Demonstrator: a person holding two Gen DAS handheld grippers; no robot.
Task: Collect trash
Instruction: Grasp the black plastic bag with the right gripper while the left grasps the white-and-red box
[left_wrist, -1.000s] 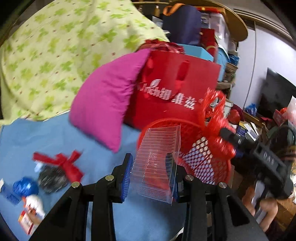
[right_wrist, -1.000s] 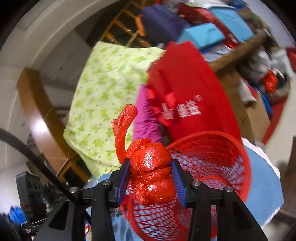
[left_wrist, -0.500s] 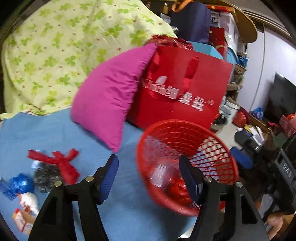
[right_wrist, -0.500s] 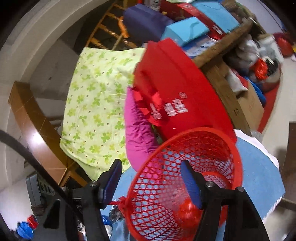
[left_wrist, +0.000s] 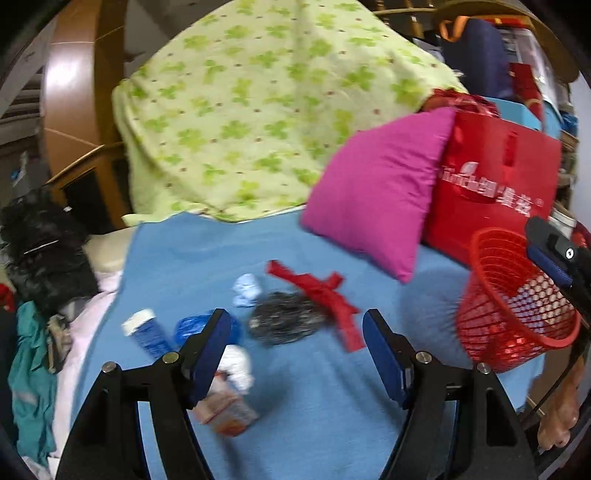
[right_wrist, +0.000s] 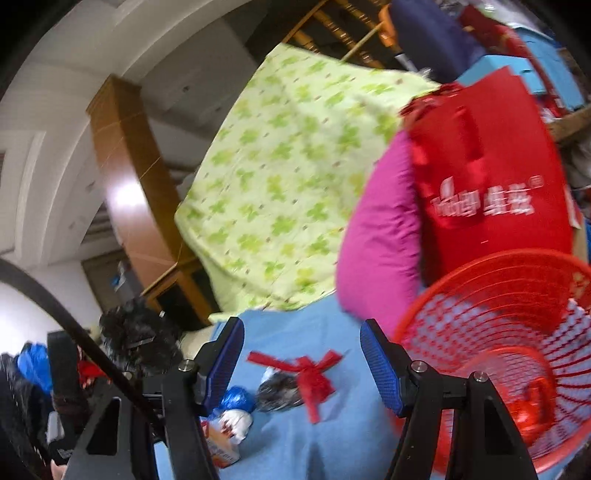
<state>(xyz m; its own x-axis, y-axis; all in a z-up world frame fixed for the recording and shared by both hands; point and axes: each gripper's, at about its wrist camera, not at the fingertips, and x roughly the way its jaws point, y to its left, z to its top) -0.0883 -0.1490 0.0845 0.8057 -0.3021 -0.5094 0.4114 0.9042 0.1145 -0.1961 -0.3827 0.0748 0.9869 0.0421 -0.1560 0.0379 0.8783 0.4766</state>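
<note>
A red mesh basket (left_wrist: 517, 306) stands at the right end of the blue cover (left_wrist: 332, 424); a red plastic bag (right_wrist: 532, 410) lies inside the basket (right_wrist: 498, 332). My left gripper (left_wrist: 295, 347) hovers over loose trash with its jaws opening and nothing between them. Below it lie a red ribbon (left_wrist: 321, 295), a dark crumpled wad (left_wrist: 284, 323), a blue wad (left_wrist: 192, 328), a white paper ball (left_wrist: 245, 290), a blue-and-white tube (left_wrist: 146, 332) and an orange carton (left_wrist: 229, 410). My right gripper (right_wrist: 301, 360) is open and empty, left of the basket, facing the ribbon (right_wrist: 310, 373) and wad (right_wrist: 277, 395).
A magenta pillow (left_wrist: 376, 192) leans on a red paper bag (left_wrist: 495, 192) behind the basket. A green-patterned blanket (left_wrist: 258, 110) hangs at the back. Black fur (left_wrist: 40, 247) and piled clothes (left_wrist: 33, 369) crowd the cover's left edge.
Both grippers opened and let go: the clear plastic box and the red bag dropped into the basket. Both views then swung left, away from the basket and toward the trash on the blue cover.
</note>
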